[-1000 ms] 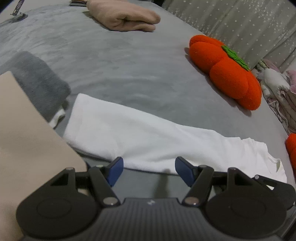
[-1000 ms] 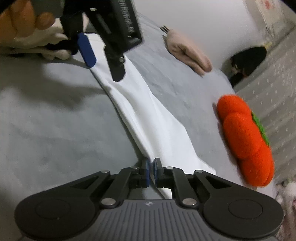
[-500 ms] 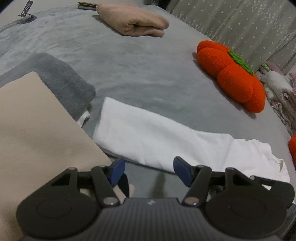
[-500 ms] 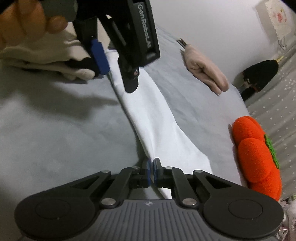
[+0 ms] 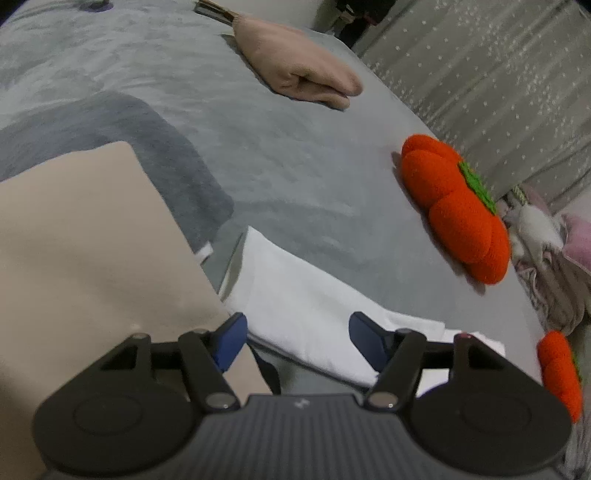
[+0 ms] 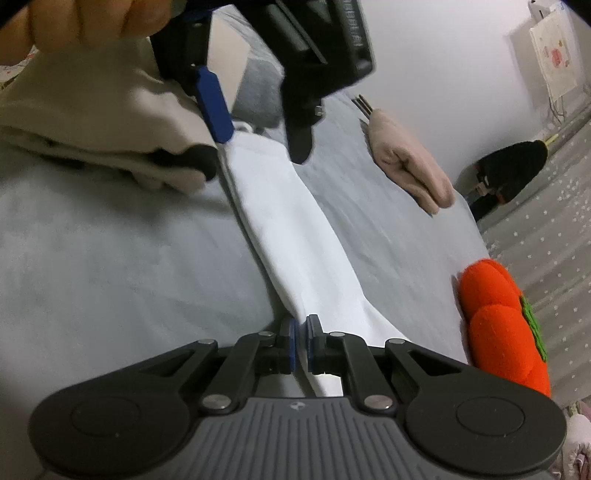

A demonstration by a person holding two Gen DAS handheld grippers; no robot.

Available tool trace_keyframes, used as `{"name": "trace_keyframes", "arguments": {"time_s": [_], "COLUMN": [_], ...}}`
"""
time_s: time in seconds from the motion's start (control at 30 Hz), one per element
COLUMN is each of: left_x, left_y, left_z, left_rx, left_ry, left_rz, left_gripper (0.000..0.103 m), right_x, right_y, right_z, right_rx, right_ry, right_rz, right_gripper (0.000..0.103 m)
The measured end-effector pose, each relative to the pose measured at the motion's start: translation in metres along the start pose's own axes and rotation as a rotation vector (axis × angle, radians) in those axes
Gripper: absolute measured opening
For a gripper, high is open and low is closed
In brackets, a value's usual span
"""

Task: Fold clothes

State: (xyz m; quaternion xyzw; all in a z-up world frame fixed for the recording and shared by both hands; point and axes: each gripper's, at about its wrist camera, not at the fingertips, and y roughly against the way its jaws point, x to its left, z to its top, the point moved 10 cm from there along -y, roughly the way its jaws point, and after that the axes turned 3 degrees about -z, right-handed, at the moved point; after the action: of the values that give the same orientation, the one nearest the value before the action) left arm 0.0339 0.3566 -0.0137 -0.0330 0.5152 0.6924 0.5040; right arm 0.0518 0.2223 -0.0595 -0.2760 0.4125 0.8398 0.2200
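Right gripper (image 6: pixel 300 338) clamped tight on the near end of the white shirt (image 6: pixel 295 251), cloth pinched between the blue pads. Shirt folded into a long narrow strip, stretched straight ahead of that gripper across the grey bed (image 6: pixel 110 277). Far end of the strip beneath the left gripper (image 6: pixel 258 147), seen up ahead with a hand (image 6: pixel 92 22) on its handle. Left gripper (image 5: pixel 297 339) spread wide, nothing pressed between the pads, poised over the shirt's (image 5: pixel 295 295) end; jaws just opened a little further. Beige stack (image 5: pixel 81 258) just left of that gripper, grey garment (image 5: pixel 147 147) beyond it. Pink bundle (image 5: pixel 295 70) far ahead, well apart. Orange pumpkin cushion (image 5: pixel 454 210) off to the right of both grippers, near the bed's edge.
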Motion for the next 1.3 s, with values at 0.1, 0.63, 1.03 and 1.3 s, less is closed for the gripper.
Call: {"name": "trace_keyframes", "arguments": {"time_s": [0.1, 0.63, 1.03, 1.3], "left_x": [0.007, 0.006, -0.033, -0.056], "left_y": [0.004, 0.01, 0.004, -0.022], "left_z": [0.006, 0.01, 0.004, -0.012], "left_rx": [-0.013, -0.046, -0.094, -0.057], "left_ry": [0.029, 0.009, -0.145, -0.187], "left_rz": [0.005, 0.017, -0.003, -0.003], "left_gripper": [0.06, 0.062, 0.071, 0.072], "right_x": [0.006, 0.024, -0.04, -0.121], "right_y": [-0.001, -0.013, 0.003, 0.032], "right_z": [0.011, 0.062, 0.019, -0.082], "right_rx": [-0.012, -0.089, -0.082, 0.006], "right_ry": [-0.01, -0.124, -0.396, -0.972], "right_rz": [0.01, 0.08, 0.015, -0.018], "right_gripper": [0.009, 0.009, 0.024, 0.025]}}
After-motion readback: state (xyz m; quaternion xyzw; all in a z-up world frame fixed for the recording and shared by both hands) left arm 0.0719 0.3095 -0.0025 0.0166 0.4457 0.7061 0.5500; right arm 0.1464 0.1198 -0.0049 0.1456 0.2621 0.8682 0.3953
